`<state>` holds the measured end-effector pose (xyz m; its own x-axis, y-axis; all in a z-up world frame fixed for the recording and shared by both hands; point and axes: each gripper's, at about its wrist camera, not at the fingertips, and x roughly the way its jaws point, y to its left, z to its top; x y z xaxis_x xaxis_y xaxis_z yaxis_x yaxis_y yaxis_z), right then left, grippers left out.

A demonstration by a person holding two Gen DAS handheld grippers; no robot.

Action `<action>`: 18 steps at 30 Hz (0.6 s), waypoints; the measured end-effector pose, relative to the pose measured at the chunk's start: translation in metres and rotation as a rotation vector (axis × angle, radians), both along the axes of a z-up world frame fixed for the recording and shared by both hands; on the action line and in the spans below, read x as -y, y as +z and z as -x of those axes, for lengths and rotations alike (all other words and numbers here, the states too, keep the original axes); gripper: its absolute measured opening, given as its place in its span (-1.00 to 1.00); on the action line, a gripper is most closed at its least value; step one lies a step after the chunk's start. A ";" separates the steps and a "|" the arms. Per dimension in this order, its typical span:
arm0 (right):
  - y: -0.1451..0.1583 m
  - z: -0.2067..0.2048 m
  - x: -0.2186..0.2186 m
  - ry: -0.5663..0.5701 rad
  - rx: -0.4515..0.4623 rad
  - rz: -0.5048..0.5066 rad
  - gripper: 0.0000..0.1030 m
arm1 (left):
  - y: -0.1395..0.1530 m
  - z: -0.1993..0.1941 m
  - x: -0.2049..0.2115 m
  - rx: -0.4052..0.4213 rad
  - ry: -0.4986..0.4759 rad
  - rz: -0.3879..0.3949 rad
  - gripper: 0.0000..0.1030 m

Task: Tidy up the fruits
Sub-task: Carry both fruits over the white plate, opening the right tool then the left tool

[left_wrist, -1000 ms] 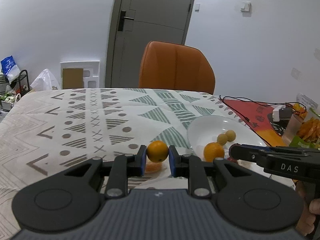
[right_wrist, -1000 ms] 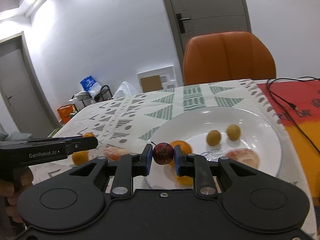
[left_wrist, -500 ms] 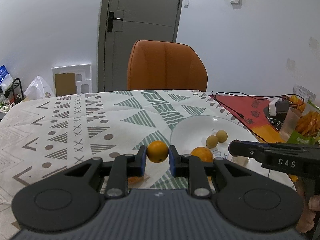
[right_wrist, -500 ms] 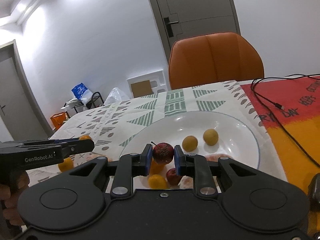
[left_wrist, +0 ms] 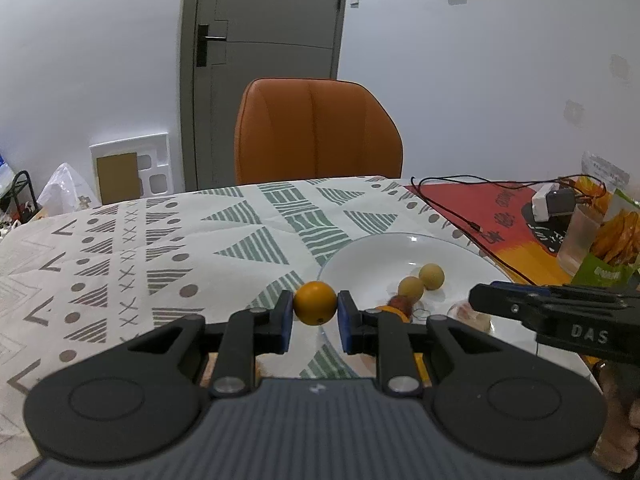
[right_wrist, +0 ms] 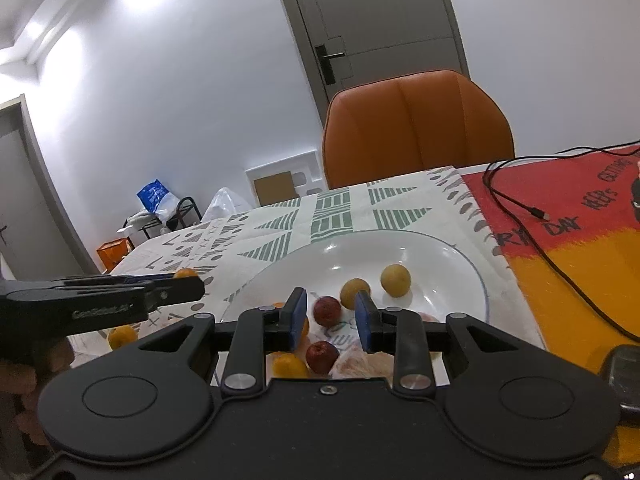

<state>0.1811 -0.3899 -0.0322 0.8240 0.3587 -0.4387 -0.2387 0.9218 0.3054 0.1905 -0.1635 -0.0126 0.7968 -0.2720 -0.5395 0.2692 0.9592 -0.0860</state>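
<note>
- Plates (right_wrist: pixel 476 280): one.
- Yellow round fruits on it: two (right_wrist: pixel 395 280) (right_wrist: pixel 354 289).
- Red fruits on it: two (right_wrist: pixel 327 311) (right_wrist: pixel 321 356).
- Oranges: four seen – one gripped (left_wrist: pixel 315 308), one on the cloth (right_wrist: pixel 122 336), two in the plate (right_wrist: pixel 289 366).
- Chairs (left_wrist: pixel 316 132): one.

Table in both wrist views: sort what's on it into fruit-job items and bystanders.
Job:
- orange in the left gripper
- white plate
- two yellow fruits on the plate
- red fruits on the plate
- loose orange on the cloth
- right gripper, open

Bystanders:
- black cable
- snack bag
- plastic cup
- orange chair
</note>
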 end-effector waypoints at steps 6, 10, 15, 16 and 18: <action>-0.006 0.004 0.009 -0.020 -0.016 -0.015 -0.43 | 0.001 -0.005 0.011 0.002 -0.021 -0.005 -0.58; -0.006 0.007 0.012 -0.019 -0.012 -0.025 -0.43 | 0.003 -0.008 0.019 0.009 -0.032 -0.011 -0.57; -0.007 0.007 0.014 -0.019 -0.017 -0.028 -0.43 | 0.008 -0.008 0.024 0.024 -0.016 -0.008 -0.51; -0.008 0.007 0.013 -0.018 -0.018 -0.028 -0.43 | 0.008 -0.007 0.023 0.025 -0.016 -0.003 -0.50; -0.008 0.008 0.012 -0.013 -0.019 -0.030 -0.43 | 0.009 -0.005 0.019 0.022 -0.008 0.000 -0.50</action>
<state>0.1734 -0.4020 -0.0402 0.8201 0.3611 -0.4439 -0.2205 0.9152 0.3372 0.1956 -0.1829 -0.0034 0.8062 -0.2785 -0.5219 0.2790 0.9570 -0.0797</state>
